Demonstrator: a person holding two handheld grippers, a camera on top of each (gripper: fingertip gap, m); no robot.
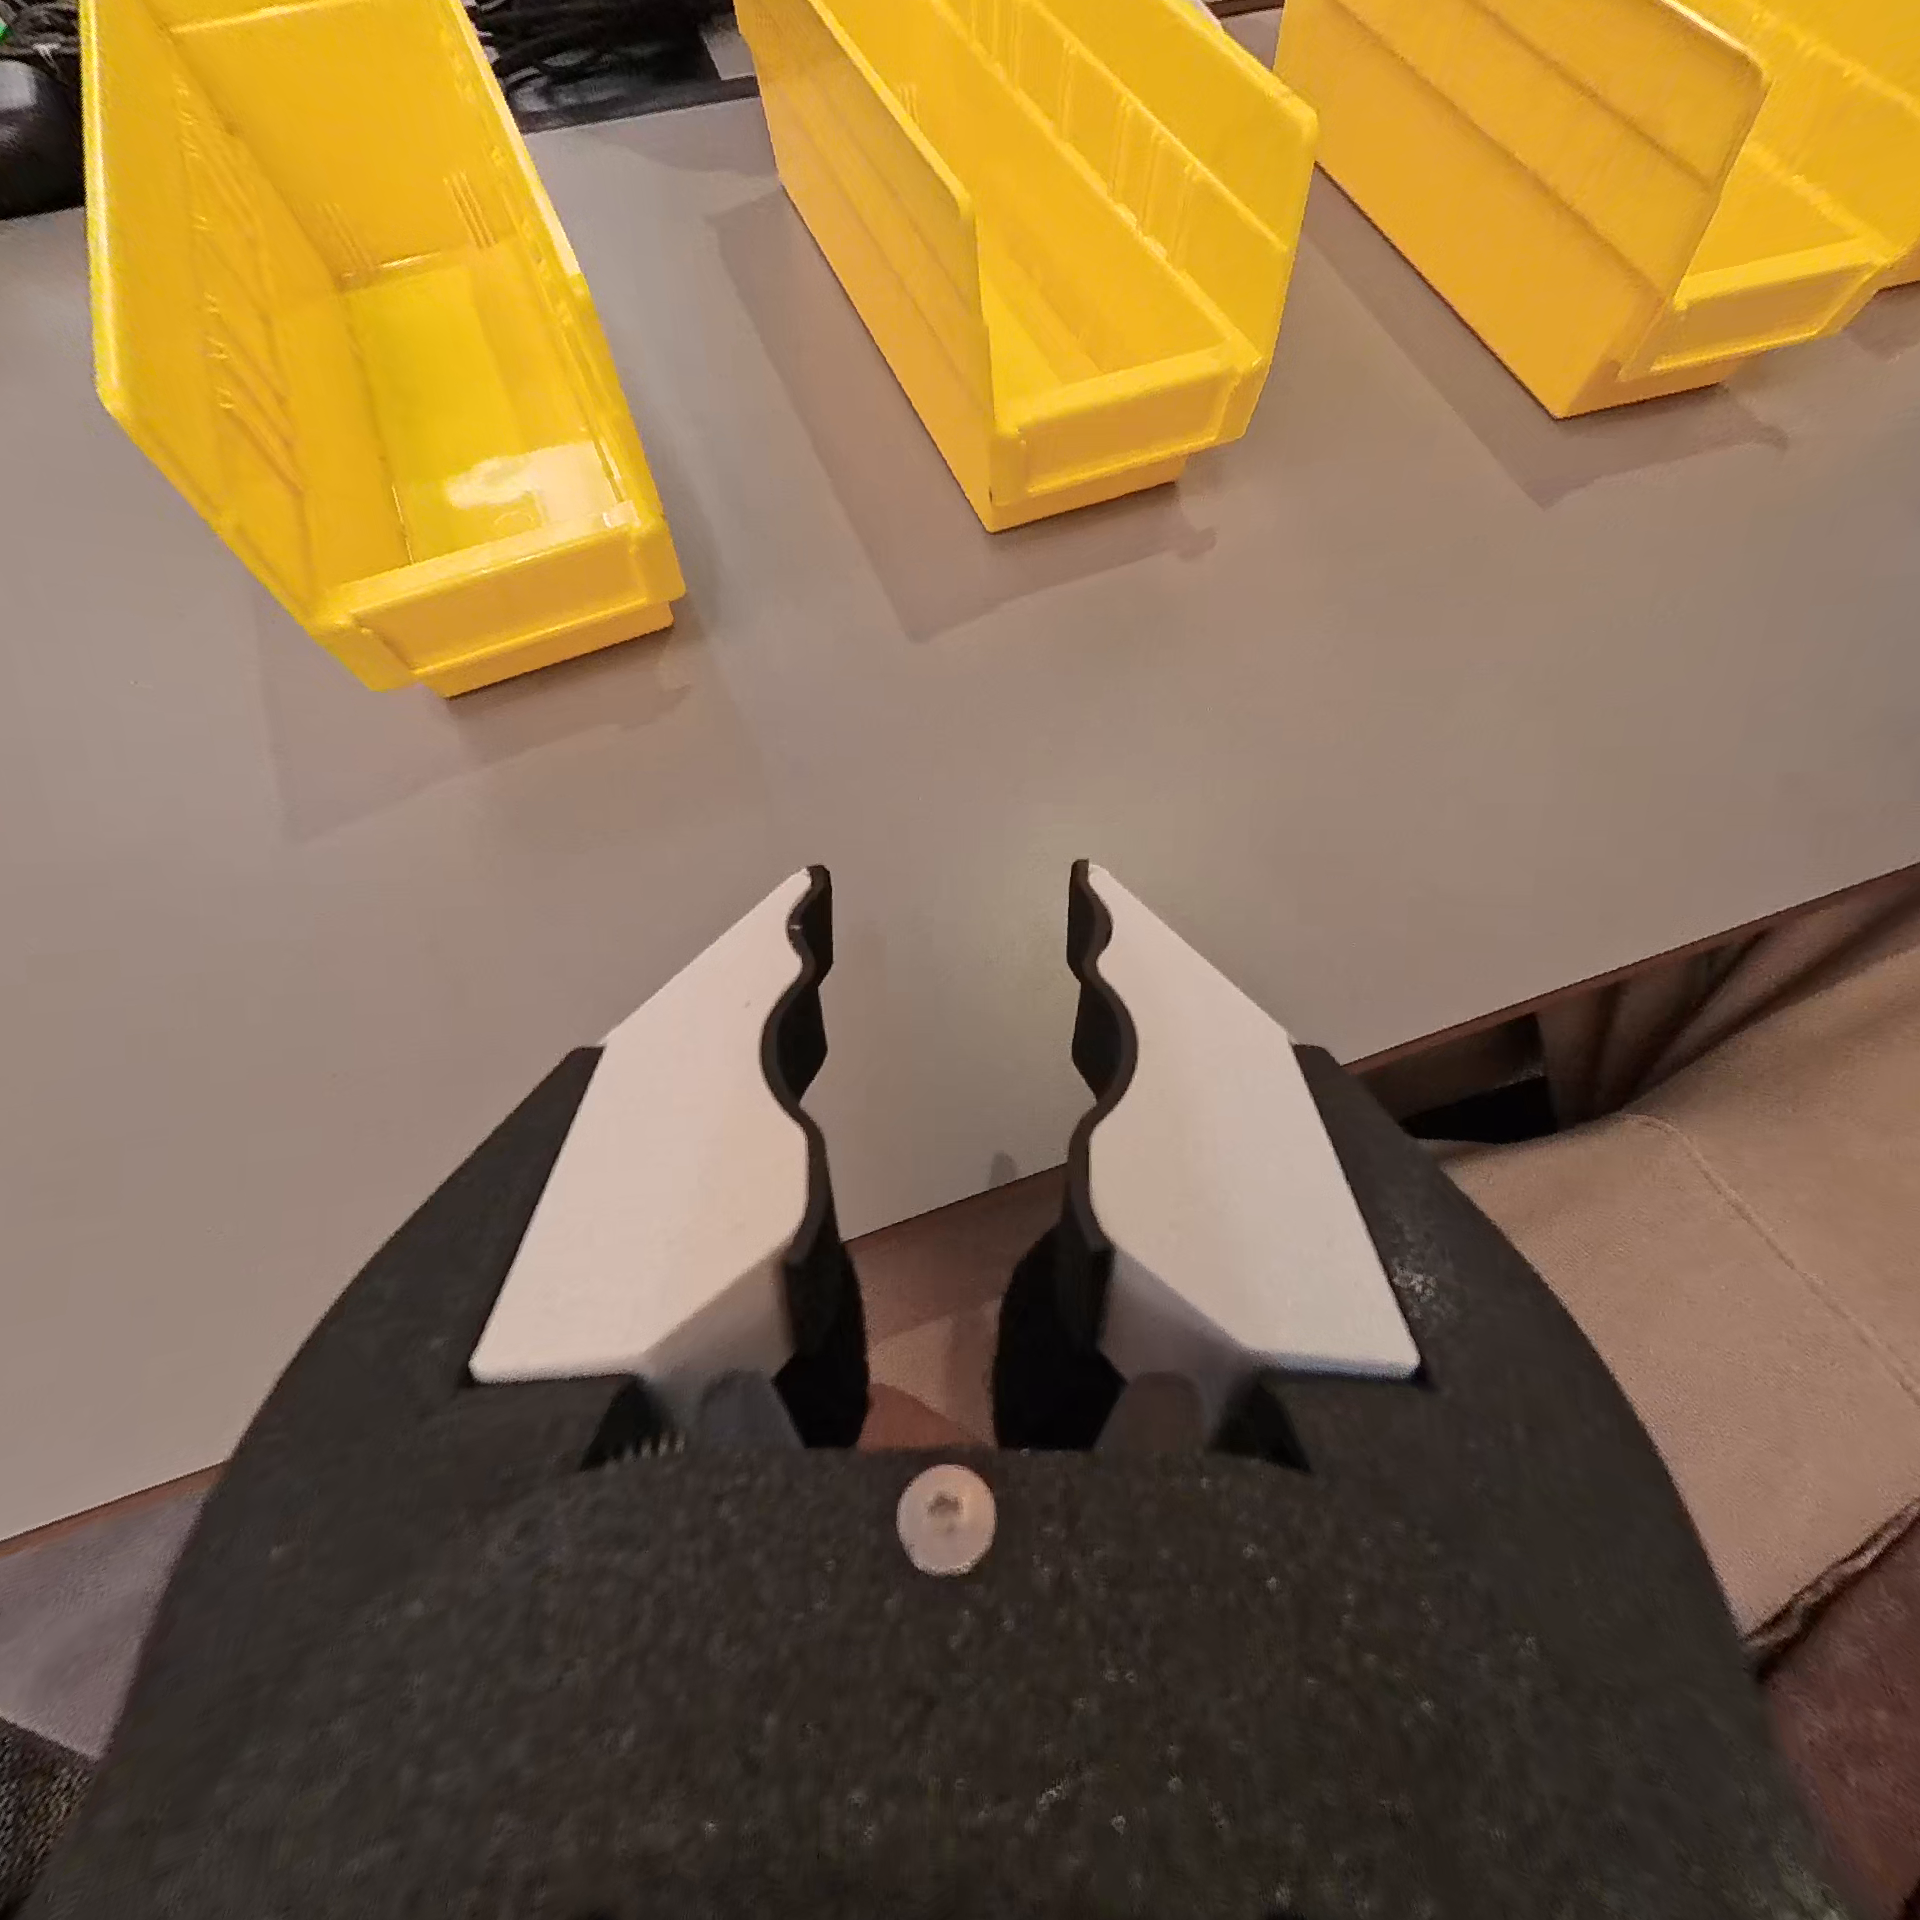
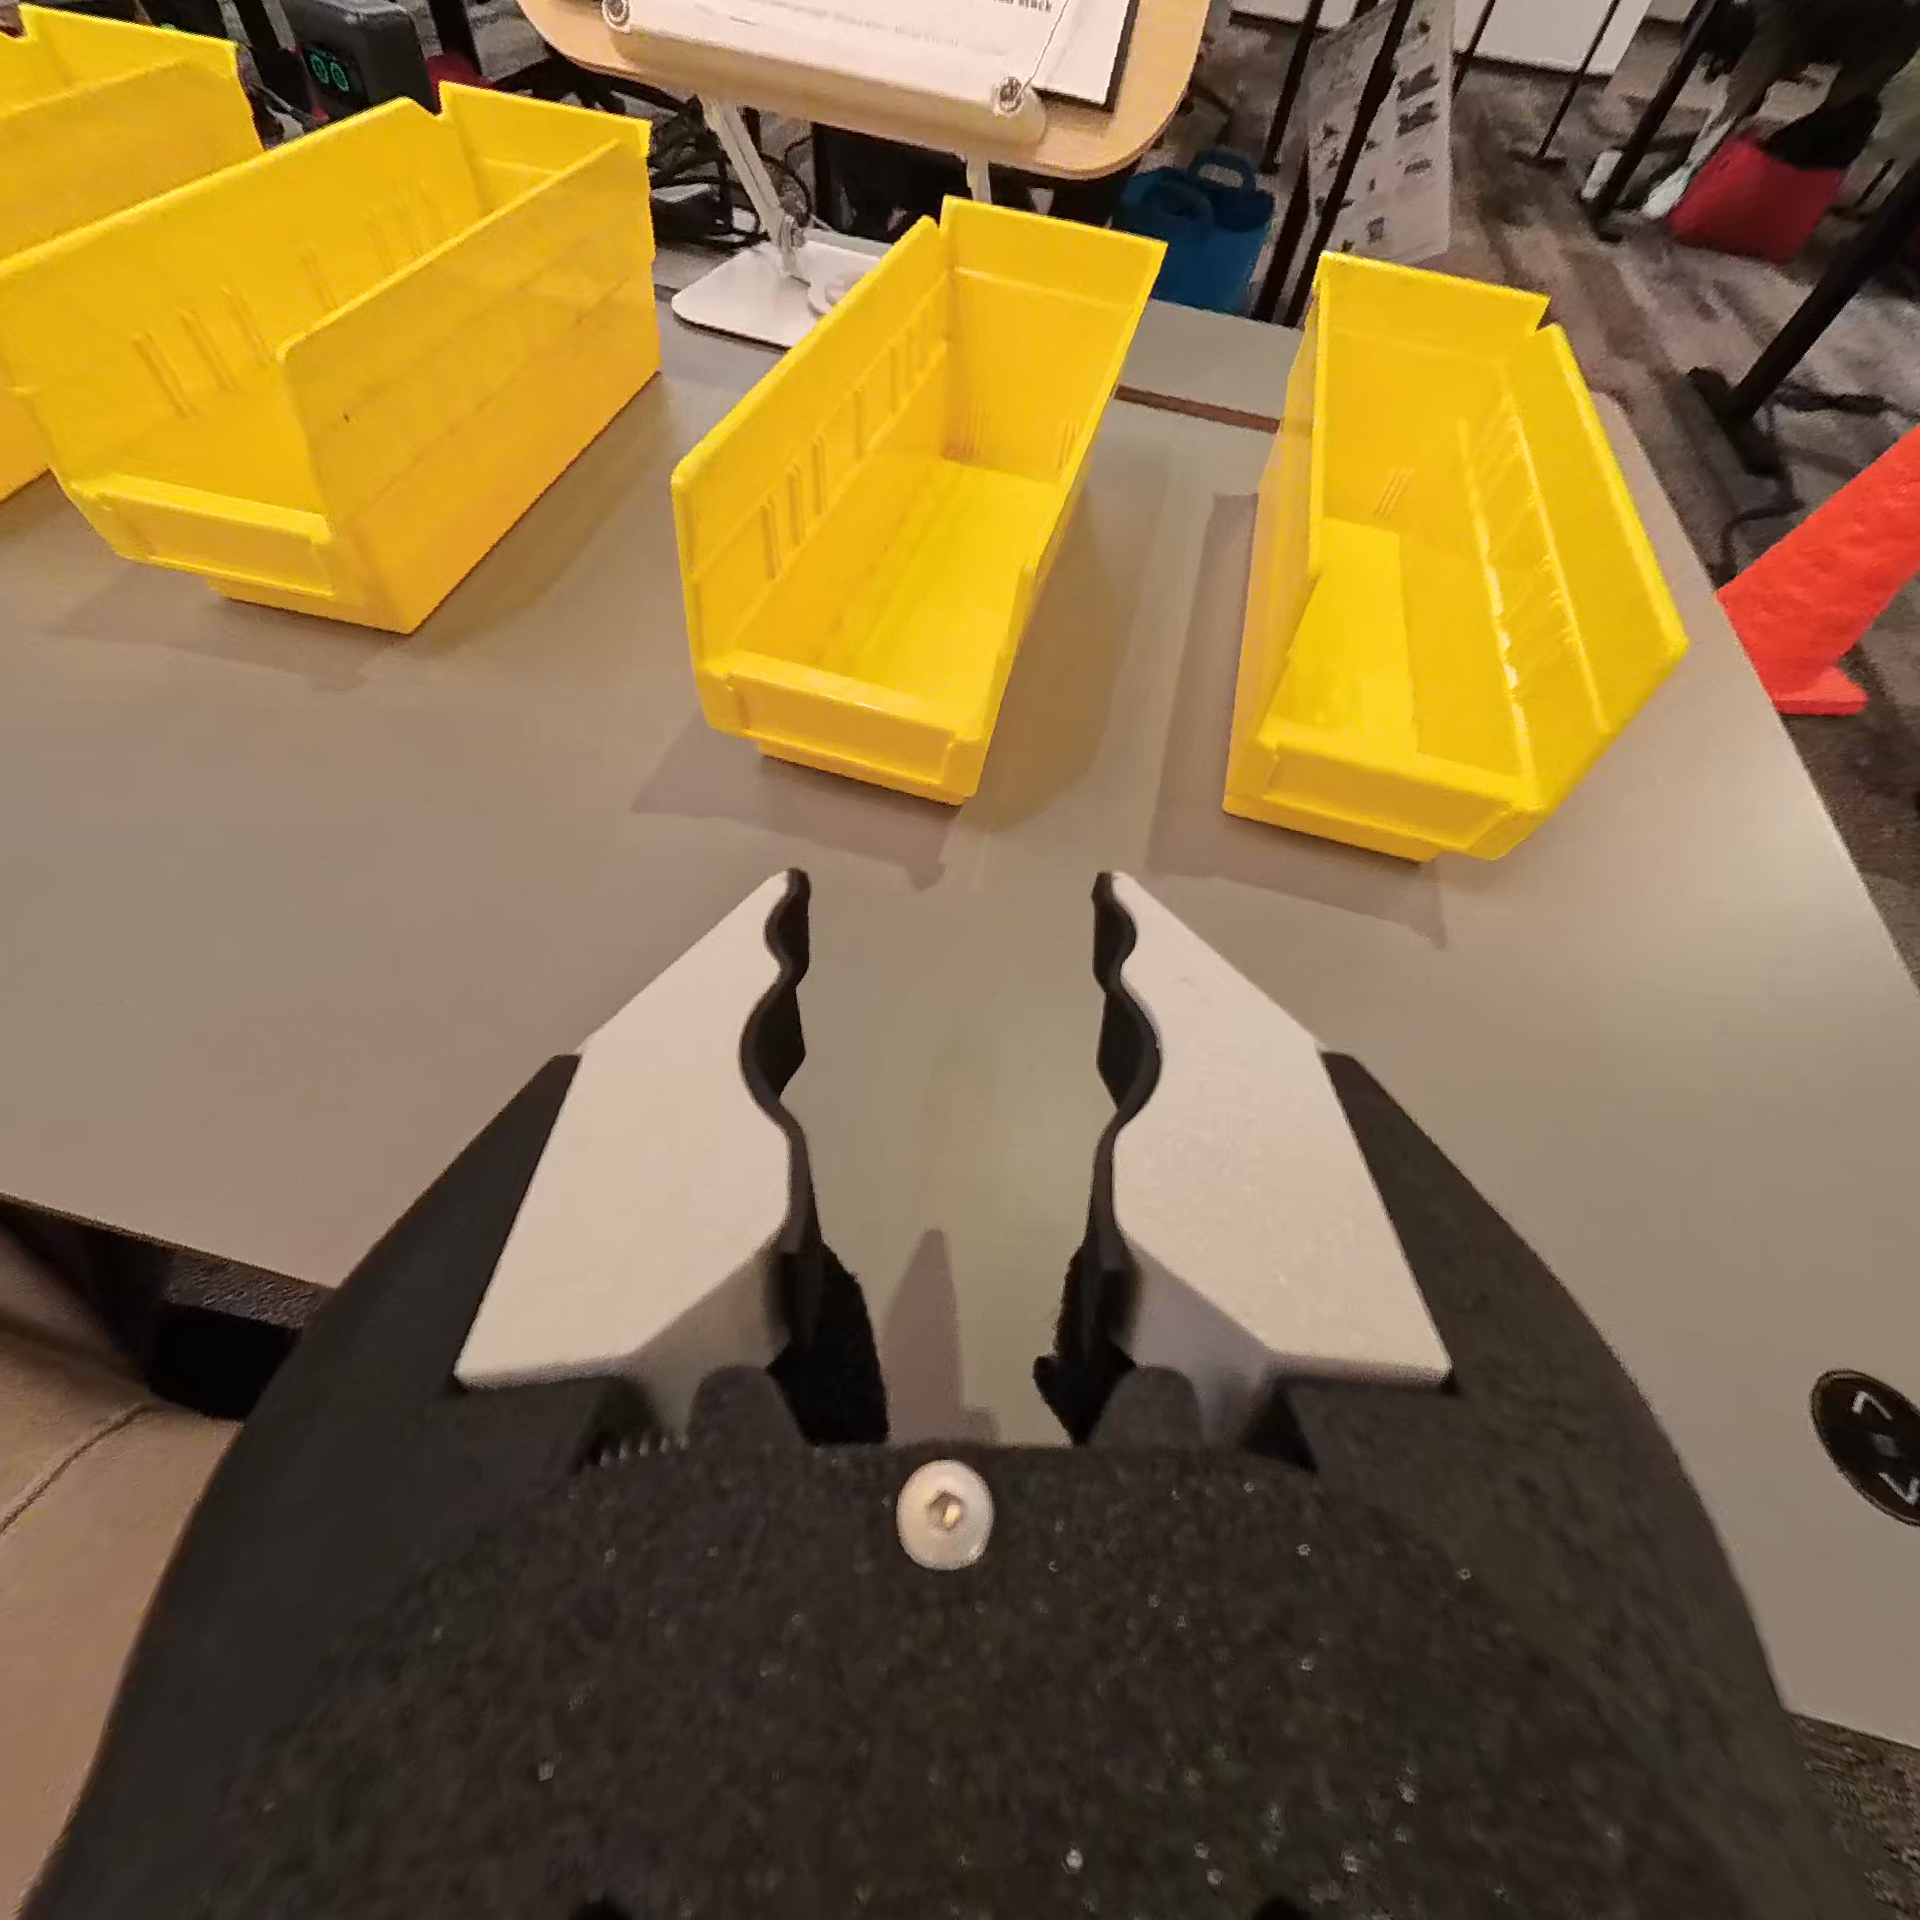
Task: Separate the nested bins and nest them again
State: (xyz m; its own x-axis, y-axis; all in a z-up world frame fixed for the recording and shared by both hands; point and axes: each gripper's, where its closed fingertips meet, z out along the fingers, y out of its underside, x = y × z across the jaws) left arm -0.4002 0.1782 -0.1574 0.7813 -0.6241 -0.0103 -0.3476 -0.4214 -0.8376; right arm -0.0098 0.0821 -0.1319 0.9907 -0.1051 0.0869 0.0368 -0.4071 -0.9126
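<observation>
Several yellow open-front bins stand apart in a row on the grey table (image 1: 1247, 727), with none inside another that I can see. In the left wrist view there is a left bin (image 1: 384, 395), a middle bin (image 1: 1039, 270) and a right bin (image 1: 1538, 208). In the right wrist view there is a left bin (image 2: 343, 364), a middle bin (image 2: 904, 520) and a right bin (image 2: 1444, 582). My left gripper (image 1: 951, 883) is open and empty over the table's near edge. My right gripper (image 2: 951, 894) is open and empty, short of the middle bin.
An orange cone (image 2: 1829, 582) stands on the floor to the right of the table. A wooden stand with a sheet on it (image 2: 883, 62) is behind the table. A person's trouser leg (image 1: 1714, 1299) is below the near edge. A dark round control (image 2: 1870, 1455) sits near the table's front right.
</observation>
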